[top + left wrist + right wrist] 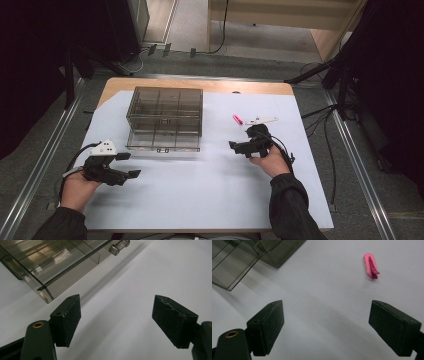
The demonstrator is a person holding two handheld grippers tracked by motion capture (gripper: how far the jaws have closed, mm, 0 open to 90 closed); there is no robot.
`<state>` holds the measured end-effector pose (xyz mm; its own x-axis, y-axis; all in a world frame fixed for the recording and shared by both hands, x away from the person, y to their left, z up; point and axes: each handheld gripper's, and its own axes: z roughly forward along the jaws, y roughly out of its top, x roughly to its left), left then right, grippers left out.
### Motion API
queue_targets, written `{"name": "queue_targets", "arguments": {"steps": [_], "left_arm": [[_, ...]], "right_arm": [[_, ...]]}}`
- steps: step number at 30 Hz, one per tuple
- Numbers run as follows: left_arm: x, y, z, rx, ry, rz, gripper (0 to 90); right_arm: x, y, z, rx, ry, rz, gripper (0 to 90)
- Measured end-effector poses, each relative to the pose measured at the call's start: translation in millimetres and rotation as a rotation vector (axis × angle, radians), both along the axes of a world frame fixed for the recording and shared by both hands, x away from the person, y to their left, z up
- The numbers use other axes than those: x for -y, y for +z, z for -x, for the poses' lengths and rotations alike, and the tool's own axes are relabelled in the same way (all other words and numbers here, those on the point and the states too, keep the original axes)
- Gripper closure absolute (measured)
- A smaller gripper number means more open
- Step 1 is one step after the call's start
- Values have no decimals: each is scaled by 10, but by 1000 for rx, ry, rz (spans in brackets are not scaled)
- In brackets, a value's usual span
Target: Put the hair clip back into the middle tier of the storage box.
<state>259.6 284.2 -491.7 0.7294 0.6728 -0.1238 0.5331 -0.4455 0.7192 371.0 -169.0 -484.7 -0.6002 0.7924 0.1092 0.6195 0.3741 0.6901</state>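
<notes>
The wooden table (pixel 200 84) is covered by a large white sheet (pixel 210 190), and the widest open room is found across the near half of that sheet, between the two hands; the right and near edges of the sheet lie close behind the right forearm, so a backward sweep there could carry a trailing cable off the table. The smoked transparent plastic organiser box with divided compartments (pixel 165 118) stands left of centre, its small front latch (pixel 162 150) facing the person; in the left gripper view its near corner (pixel 46 295) is seen just beyond the jaws, so a forward push made off-line is judged likely to shove the light box across the smooth sheet rather than engage it. The left gripper (pixel 129 165) is held with jaws spread wide and nothing between them, near the box's front left corner. The right gripper (pixel 239 146) is likewise spread wide and empty, with clear sheet ahead of it. The flat white hair clip (pixel 261 120) lies beyond the right hand. The small pink hair clip (pixel 371 265) rests flat on the sheet ahead of the right jaws, well apart from the box; being thin and low, it is judged prone to skidding or flipping away if the pads close unevenly or scrape the sheet.
</notes>
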Motion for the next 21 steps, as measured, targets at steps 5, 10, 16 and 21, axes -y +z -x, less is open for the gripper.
{"name": "queue_targets", "arguments": {"steps": [5,10,16,21], "left_arm": [[2,-1,5,-2,-4,-5,241],[15,-8,5,-4,-5,-7,241],[33,-8,13,-2,-12,-12,241],[39,-8,11,-4,-14,-11,241]], "right_arm": [[-2,25,2,-7,11,14,130],[-23,39,13,12,31,45,128],[-5,31,9,16,27,59,154],[-4,50,7,30,25,49,194]]}}
